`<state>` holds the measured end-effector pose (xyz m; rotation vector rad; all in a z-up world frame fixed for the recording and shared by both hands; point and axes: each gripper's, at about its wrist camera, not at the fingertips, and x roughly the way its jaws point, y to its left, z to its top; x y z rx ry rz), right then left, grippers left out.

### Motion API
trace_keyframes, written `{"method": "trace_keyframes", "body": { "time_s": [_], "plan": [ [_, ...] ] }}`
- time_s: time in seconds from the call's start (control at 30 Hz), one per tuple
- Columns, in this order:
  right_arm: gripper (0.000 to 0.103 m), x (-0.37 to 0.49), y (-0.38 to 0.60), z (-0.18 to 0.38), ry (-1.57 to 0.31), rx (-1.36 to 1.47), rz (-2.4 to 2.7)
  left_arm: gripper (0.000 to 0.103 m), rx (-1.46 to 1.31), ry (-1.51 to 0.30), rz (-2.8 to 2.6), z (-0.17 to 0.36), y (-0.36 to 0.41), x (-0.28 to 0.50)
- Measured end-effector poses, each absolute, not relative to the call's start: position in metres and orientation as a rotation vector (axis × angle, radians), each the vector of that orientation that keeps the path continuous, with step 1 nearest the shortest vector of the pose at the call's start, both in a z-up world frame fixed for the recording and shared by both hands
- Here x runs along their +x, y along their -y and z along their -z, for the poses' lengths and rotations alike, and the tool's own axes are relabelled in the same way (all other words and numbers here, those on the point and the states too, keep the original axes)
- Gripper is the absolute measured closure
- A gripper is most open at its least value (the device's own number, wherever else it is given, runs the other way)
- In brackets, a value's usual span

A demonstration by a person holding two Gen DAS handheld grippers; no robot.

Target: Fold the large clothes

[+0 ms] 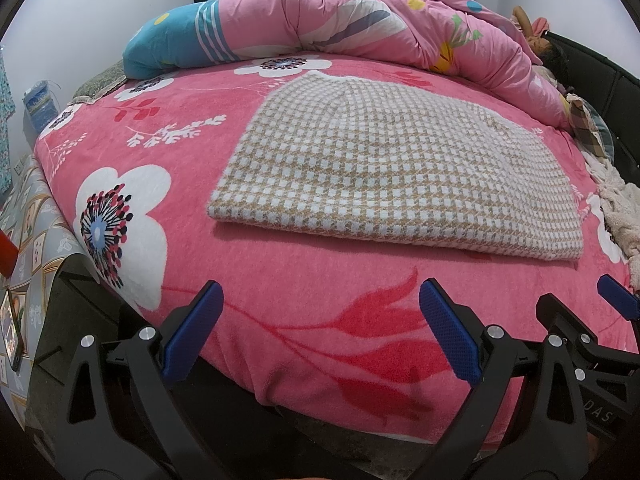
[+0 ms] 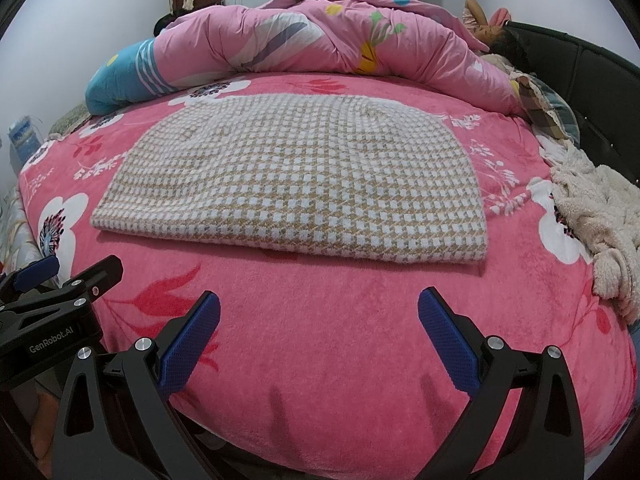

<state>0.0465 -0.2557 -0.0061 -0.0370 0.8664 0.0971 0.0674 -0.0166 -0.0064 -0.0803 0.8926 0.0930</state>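
**Both jaws spread wide and empty at the foot of the bed**

Both pairs of jaws stand wide apart, with nothing between them. In the left wrist view the left gripper (image 1: 320,328) hangs over the near edge of the pink floral bedspread (image 1: 320,280), its blue-padded fingers (image 1: 448,336) splayed above a red tulip print. The right gripper (image 2: 320,332) is held the same way over the bedspread (image 2: 320,320) just beside it; each camera catches part of the other tool at the edge of its picture.

Beyond both grippers, well apart from the fingertips, lies the houndstooth garment (image 1: 384,168), tan and white. It rests flat on the bedspread in a folded shape, with a doubled, thick near edge running across the bed and a rounded far edge. In the right wrist view the garment (image 2: 296,184) sits straight ahead, roughly in the middle of the bed.

Behind it a pink quilt (image 2: 320,36) is heaped across the far side, with a blue end at the left. A cream fleecy item (image 2: 596,216) is bunched at the right edge of the bed, near a black padded headboard (image 2: 592,80). A person (image 2: 500,38) lies behind the quilt, beside the headboard.
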Motion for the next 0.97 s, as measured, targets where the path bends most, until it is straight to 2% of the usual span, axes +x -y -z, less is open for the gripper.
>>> {"method": "trace_keyframes", "body": {
  "time_s": [0.97],
  "plan": [
    [0.007, 0.0470, 0.2540, 0.0057, -0.867, -0.039, -0.098, 0.008, -0.084, -0.885, -0.099, 0.0032, 0.0183, 0.0665]
  ]
}}
